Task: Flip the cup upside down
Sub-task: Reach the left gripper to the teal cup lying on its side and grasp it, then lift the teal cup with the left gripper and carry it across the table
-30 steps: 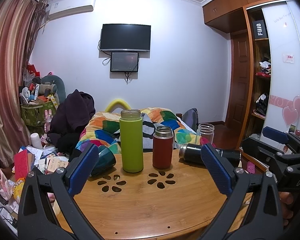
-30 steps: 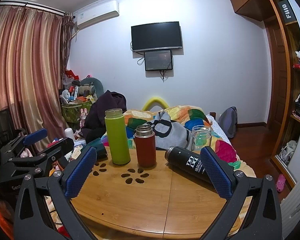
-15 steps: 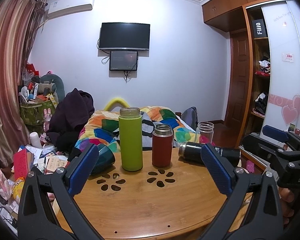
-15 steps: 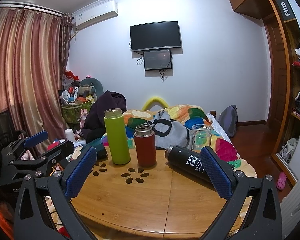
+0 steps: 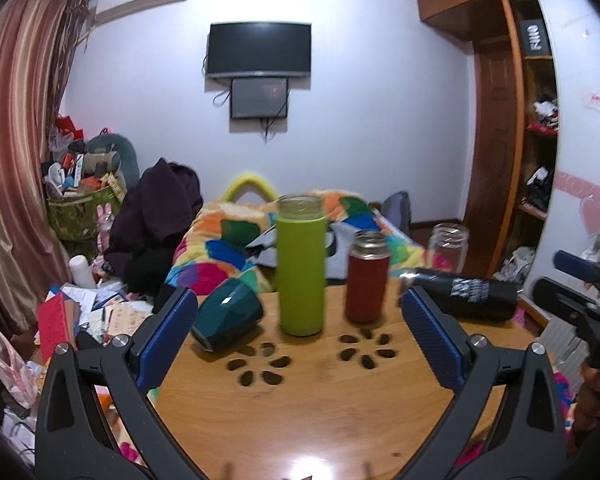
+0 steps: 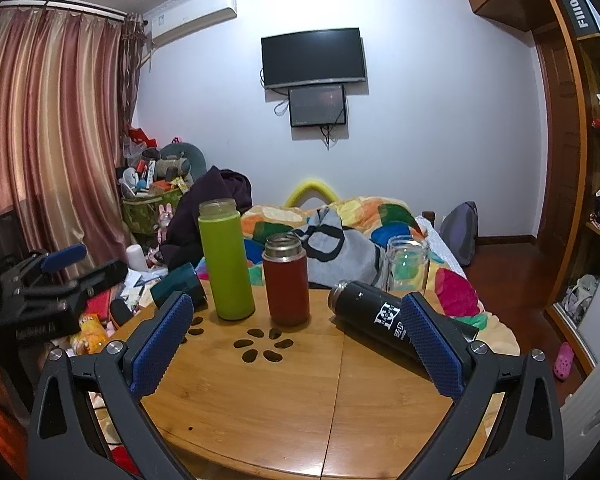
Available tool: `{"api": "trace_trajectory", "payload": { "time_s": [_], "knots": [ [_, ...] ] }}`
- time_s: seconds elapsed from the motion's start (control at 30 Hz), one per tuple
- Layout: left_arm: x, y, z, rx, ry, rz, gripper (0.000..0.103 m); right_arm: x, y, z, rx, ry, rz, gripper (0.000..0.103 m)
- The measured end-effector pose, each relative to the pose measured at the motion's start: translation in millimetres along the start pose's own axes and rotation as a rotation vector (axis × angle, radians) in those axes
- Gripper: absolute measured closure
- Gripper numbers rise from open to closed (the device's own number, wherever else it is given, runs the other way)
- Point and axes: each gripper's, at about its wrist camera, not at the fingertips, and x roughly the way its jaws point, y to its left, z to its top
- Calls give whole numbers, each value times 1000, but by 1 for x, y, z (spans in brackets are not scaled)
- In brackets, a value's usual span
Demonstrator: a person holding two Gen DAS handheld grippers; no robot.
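Both tools, the left tool (image 5: 300,336) and the right tool (image 6: 296,338), are held wide and empty. The green cup (image 5: 301,270) is judged rigid, smooth and tall; it is best gripped mid-body.

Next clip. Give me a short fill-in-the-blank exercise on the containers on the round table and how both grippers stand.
1. The green bottle stands upright beside the ___ flask.
2. The black bottle lies on its ___ on the wooden table.
3. The left gripper and right gripper both have their jaws ___.
4. The dark teal cup is ___, not upright.

Missing words: red; side; open; tipped over
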Motion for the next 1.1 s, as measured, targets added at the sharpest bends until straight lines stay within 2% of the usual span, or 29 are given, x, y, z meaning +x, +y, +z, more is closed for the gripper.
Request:
{"api": "trace_trajectory", "payload": {
  "time_s": [0.2,0.4,0.57,0.73,0.87,1.03,1.1],
  "knots": [
    [54,35,1,44,139,59,0,23,-8,-9,16,67,2,0],
    [128,71,-10,28,352,30,0,38,-12,-16,24,114,5,0],
    [183,95,-21,-57,499,-57,0,51,-12,-21,24,148,15,0],
    [213,99,-27,-70,549,-104,0,63,-11,-27,14,182,25,0],
    [225,93,-36,-14,581,-82,18,71,-10,-32,11,208,36,0],
    [221,95,-38,-15,563,-84,29,78,-10,-36,19,230,51,0],
    [218,95,-39,-7,554,-78,31,79,-11,-38,24,236,55,0]
  ]
}}
